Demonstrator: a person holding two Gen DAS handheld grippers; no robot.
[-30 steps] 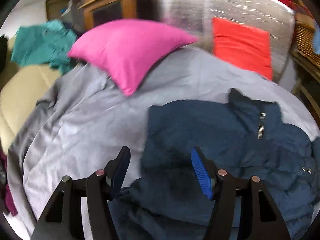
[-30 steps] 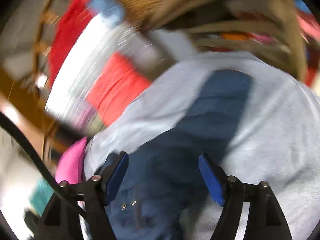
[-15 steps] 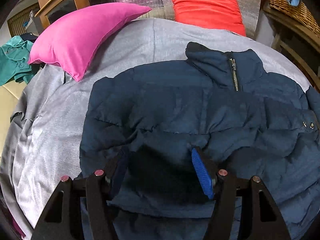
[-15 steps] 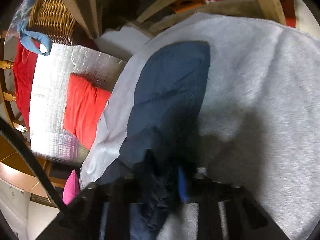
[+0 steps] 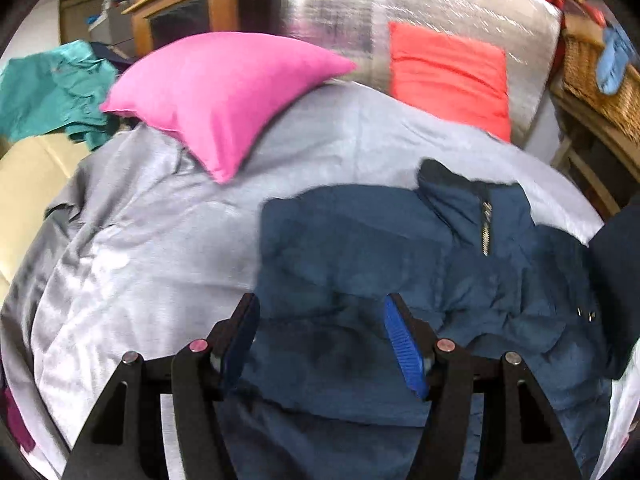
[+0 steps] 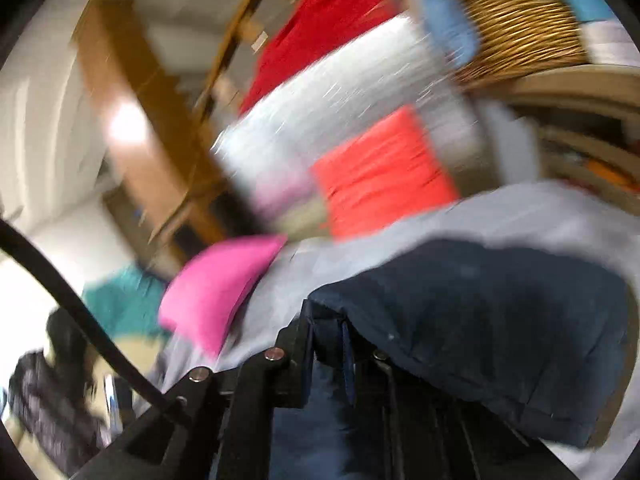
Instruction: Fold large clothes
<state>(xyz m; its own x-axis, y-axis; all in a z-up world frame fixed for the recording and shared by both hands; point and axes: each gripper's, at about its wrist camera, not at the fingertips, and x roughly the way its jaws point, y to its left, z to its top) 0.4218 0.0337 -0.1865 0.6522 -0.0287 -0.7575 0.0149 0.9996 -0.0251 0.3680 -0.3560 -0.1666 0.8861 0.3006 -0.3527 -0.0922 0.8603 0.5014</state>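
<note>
Navy puffer jacket [image 5: 380,248] lies spread on a grey bedsheet [image 5: 152,240], collar toward an orange cushion [image 5: 448,80], with a pink pillow [image 5: 216,92] beside it. Above the jacket's lower part, the left gripper [image 5: 320,340] hovers with fingers apart. The right gripper [image 6: 328,356] pinches a raised fold of the jacket, in a blurred view.
</note>
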